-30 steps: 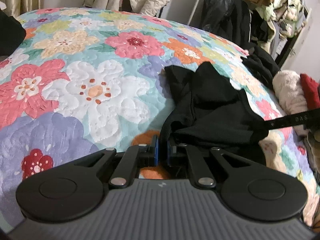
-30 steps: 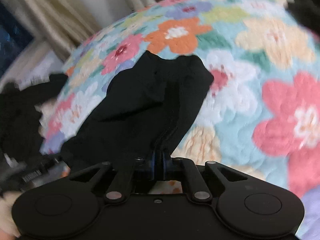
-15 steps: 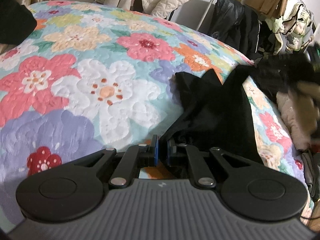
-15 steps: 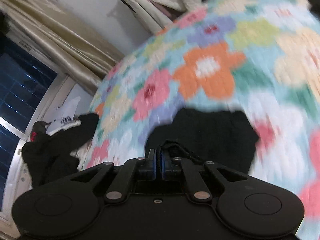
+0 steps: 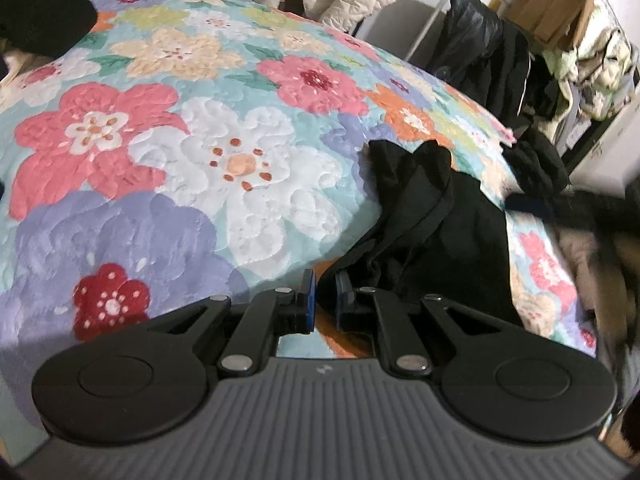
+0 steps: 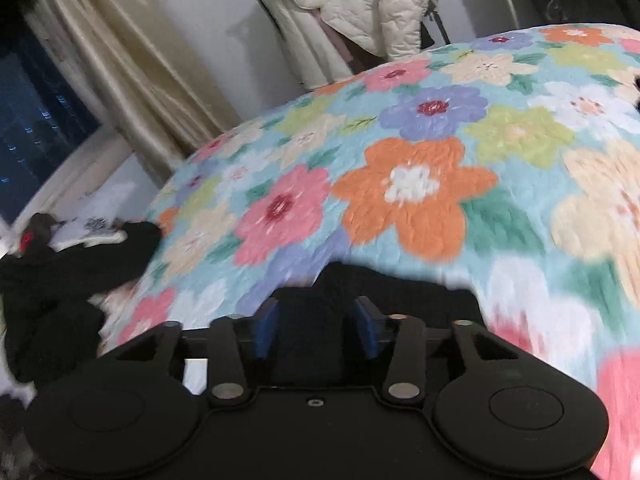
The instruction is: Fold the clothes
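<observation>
While parted, both tools over black garment (image 5: 432,236).

Black left gripper (image 5: 323,296), blue pads (image 5: 307,294), silver rivets

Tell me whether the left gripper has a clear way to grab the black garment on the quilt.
Probably yes. The left gripper sits slightly open right at the near edge of the black garment, which lies bunched on the floral quilt, with nothing between them.
</observation>
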Demonstrator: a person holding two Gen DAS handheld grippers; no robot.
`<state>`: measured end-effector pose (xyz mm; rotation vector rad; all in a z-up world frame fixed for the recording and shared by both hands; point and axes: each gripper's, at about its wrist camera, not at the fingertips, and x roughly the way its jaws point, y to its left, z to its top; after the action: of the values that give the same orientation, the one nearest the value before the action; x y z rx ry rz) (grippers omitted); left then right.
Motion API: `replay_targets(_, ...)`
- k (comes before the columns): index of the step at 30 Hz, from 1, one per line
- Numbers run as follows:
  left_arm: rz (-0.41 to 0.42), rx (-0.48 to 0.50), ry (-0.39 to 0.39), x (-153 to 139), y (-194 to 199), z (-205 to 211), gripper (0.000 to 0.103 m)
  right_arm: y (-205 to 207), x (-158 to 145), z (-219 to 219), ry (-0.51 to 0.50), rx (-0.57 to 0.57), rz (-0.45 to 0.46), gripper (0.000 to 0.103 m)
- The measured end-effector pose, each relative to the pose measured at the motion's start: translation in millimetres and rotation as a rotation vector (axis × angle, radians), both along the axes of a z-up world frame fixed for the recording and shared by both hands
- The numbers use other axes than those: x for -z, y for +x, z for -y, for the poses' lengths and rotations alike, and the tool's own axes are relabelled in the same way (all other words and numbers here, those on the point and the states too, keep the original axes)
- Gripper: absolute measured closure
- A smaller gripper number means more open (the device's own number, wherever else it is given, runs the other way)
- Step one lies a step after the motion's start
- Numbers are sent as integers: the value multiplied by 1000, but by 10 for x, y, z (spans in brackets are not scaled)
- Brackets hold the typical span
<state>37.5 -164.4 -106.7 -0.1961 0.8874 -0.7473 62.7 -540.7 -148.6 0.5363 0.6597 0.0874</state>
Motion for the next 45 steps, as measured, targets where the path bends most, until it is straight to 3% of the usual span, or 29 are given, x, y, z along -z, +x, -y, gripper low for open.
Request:
replay_targets(4, -39, -26, -47, 55, -5, -5, 89, -559, 82, -329, -51, -95, -24, 50)
replay_targets(8, -80, -41, -85, 112, 10, 71, 54, -913, 158, -789, -109, -207, -23, 49)
replay_targets(11, -105, -50, -105, 144, 29, 150, 40, -990, 219, -1089, -152, -292, -10, 46)
replay_targets(12, -99, -50, -105, 145, 28, 189, 39, -984, 248, -1190, -174, -320, -15, 46)
replay_targets(13, -85, -33, -104, 143, 18, 231, 42, -981, 273, -1257, -220, -313, -17, 46)
replay_targets(14, -65, -4, -90, 137, 6, 285, 55, -978, 298, -1321, -268, -304, -18, 46)
replay_targets(15, -45, 20, -79, 100, -22, 326, 100, -986, 322, -1350, -308, -282, -7, 47)
replay_targets(18, 15, 81, -50, -41, -118, 437, 98, -1001, 335, -1267, -287, -244, 13, 99)
replay_targets(22, -54, 70, -164, -220, -273, 252, 98, -1142, 116, -1058, -245, -190, 71, 100)
replay_targets(23, -82, 68, -168, -206, -300, 213, 98, -1229, 10, -1012, -238, -180, 90, 100)
replay_targets(25, -60, 75, -124, -222, -330, 224, 98, -1382, -123, -956, -238, -183, 103, 100)
replay_targets(28, -13, 87, -47, -255, -371, 257, 94, -1567, -184, -932, -265, -225, 84, 100)
replay_targets(29, 3, 92, -21, -266, -384, 269, 93, -1558, -62, -958, -272, -242, 35, 100)
replay_targets(31, 35, 100, 30, -287, -411, 291, 84, -1529, 202, -1012, -287, -277, -71, 100)
replay_targets(33, 67, 108, 81, -309, -438, 314, 67, -1511, 349, -1001, -250, -287, -131, 98)
replay_targets(36, 134, 114, 97, -437, -432, 275, 60, -1535, 230, -807, -132, -273, -91, 86)
replay_targets(38, 182, 119, 74, -556, -416, 259, 55, -1543, 140, -633, -51, -238, -49, 53)
replay_targets(40, 197, 160, 71, -585, -410, 428, 49, -1522, 104, -422, 25, -179, -9, 51)
replay_targets(45, 248, 284, 190, -388, -383, 1115, 46, -1283, 296, -151, 25, -37, -23, 51)
